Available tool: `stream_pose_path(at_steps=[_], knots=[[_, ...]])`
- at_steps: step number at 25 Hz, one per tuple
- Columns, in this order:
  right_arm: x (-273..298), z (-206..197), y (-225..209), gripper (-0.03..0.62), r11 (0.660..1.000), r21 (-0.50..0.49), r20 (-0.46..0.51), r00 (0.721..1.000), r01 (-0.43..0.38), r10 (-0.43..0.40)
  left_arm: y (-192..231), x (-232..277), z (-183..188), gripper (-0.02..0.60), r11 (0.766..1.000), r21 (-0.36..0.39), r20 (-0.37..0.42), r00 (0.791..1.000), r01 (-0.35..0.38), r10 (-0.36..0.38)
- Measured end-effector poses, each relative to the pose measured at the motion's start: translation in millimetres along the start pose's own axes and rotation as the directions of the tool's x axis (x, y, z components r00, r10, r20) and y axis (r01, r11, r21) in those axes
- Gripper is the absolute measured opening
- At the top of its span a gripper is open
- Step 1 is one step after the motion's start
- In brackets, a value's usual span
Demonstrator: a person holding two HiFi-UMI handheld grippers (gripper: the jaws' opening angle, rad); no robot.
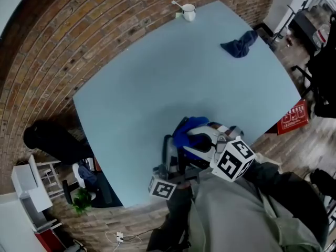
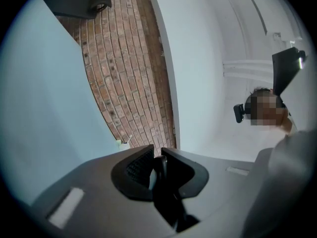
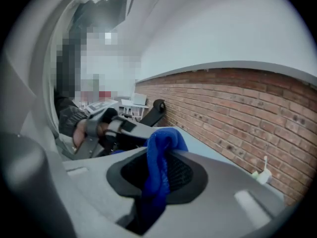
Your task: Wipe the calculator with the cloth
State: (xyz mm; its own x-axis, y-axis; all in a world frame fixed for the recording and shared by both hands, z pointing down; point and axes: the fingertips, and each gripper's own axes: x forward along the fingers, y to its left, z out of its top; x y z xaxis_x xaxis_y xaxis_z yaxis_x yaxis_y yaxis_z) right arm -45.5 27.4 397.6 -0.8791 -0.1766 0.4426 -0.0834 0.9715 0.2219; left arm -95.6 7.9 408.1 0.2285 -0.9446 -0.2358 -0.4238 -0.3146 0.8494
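Note:
At the near edge of the light blue table (image 1: pixel 157 83) both grippers meet. My right gripper (image 1: pixel 195 140) is shut on a bright blue cloth (image 1: pixel 189 127); in the right gripper view the cloth (image 3: pixel 161 155) bunches up between the jaws of the right gripper (image 3: pixel 161 170). My left gripper (image 1: pixel 170 161) holds a thin dark slab, seemingly the calculator (image 1: pixel 168 151), standing on edge beside the cloth. In the left gripper view the left gripper (image 2: pixel 157 165) is shut on that slab's dark edge (image 2: pixel 160 175). The left gripper (image 3: pixel 106 125) also shows in the right gripper view, just beyond the cloth.
A white mug (image 1: pixel 188 12) with a spoon stands at the table's far edge. A second, dark blue cloth (image 1: pixel 240 43) lies at the far right. Brick floor surrounds the table; a red sign (image 1: pixel 294 117) lies at the right and a black seat (image 1: pixel 52 140) at the left.

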Motion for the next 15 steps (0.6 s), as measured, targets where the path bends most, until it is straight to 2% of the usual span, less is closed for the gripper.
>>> stream_pose_path(at_steps=[4, 6, 12, 15], knots=[[-3, -26, -41, 0.078, 0.991, 0.062, -0.040, 0.992, 0.121, -0.119, 6, 0, -3, 0.031, 1.000, 0.001, -0.012, 1.000, -0.018, 0.018], [-3, -28, -41, 0.078, 0.989, 0.070, -0.055, 0.991, 0.129, -0.125, 10, 2, -2, 0.031, 1.000, -0.004, -0.016, 1.000, -0.022, 0.022], [4, -23, 4, 0.078, 0.990, 0.129, 0.016, 0.998, -0.059, 0.057, 36, 7, -4, 0.031, 0.999, -0.016, -0.039, 0.999, -0.038, 0.038], [0, -38, 8, 0.078, 0.975, 0.193, 0.078, 0.993, -0.106, 0.093, 48, 11, -3, 0.031, 0.999, 0.005, -0.050, 0.998, -0.036, 0.037]])
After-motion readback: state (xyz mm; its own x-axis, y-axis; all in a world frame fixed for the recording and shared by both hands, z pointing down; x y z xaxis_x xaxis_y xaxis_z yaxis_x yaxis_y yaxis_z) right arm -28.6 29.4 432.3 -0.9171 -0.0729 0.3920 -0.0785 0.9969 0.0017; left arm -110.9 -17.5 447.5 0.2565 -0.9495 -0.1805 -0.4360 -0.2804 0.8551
